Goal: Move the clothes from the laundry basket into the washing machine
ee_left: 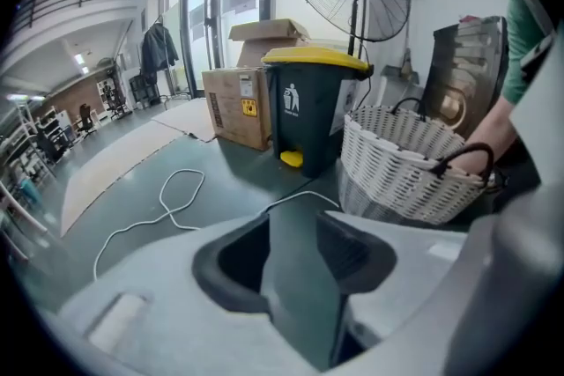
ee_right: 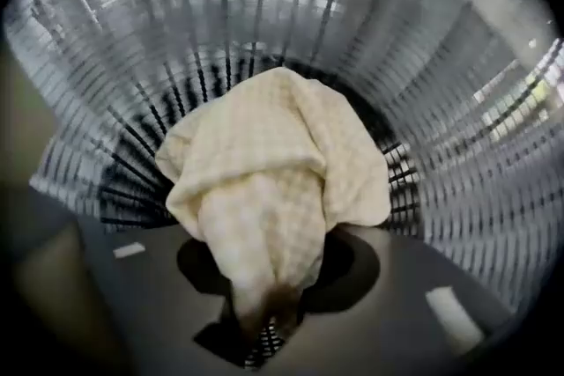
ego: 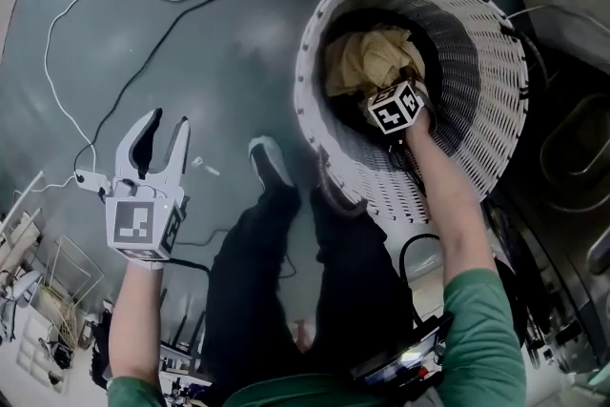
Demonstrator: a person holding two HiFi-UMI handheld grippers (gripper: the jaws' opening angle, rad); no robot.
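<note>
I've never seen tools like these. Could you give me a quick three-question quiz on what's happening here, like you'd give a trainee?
1. True or false: the left tool holds a shirt.
2. What does the right tool grip? A) a bottle B) a cream cloth C) a book
3. Fill in: the cloth is inside the white woven ____.
Key: 1 false, its jaws stand apart and empty. 2 B. 3 basket.
</note>
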